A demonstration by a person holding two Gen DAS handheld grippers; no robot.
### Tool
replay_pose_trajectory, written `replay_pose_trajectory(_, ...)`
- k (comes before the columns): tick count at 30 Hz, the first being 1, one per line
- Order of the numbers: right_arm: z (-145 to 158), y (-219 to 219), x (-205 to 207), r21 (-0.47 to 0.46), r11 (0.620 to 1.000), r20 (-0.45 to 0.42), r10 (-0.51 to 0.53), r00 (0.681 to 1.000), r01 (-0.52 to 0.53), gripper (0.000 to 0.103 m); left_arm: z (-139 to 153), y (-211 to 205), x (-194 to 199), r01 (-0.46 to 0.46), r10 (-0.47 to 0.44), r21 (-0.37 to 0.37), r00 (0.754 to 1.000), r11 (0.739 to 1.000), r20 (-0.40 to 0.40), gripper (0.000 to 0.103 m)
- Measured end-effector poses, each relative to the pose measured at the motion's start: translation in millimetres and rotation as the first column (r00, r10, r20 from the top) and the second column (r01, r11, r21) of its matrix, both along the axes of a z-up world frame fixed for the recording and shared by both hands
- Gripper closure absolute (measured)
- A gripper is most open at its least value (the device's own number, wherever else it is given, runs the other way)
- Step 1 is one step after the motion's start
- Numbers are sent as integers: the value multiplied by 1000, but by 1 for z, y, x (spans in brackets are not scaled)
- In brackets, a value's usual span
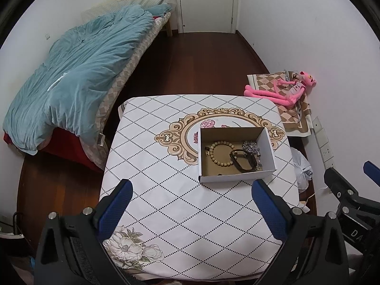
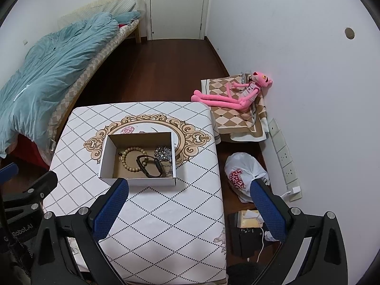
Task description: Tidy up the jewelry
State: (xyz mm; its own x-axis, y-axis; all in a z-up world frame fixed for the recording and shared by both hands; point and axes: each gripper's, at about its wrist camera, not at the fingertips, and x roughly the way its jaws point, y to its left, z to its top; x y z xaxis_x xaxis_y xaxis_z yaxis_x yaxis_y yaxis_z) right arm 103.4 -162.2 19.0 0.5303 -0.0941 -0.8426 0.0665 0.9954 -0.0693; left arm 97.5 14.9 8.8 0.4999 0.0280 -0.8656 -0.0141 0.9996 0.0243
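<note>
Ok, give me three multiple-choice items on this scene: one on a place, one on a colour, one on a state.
1. Where does the beaded bracelet lie?
A. inside the cardboard box
B. on the tablecloth beside the box
C. on the bed

2. What colour is the plush toy by the wall?
A. green
B. pink
C. yellow

3. How do the left gripper and right gripper stand?
A. both shut on jewelry
B. one open, one shut
C. both open and empty

Answers: 1 A, the beads rest on the box floor. 2 B, its body is bright pink. 3 C, each pair of fingers is spread wide with nothing between.
</note>
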Motion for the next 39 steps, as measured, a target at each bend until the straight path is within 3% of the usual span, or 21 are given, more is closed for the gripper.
replay_pose_trajectory(39, 5, 1, 1, -6, 1000, 7, 7, 1000, -7, 0, -7, 7, -2, -7, 7, 13, 1000, 1000, -2, 1)
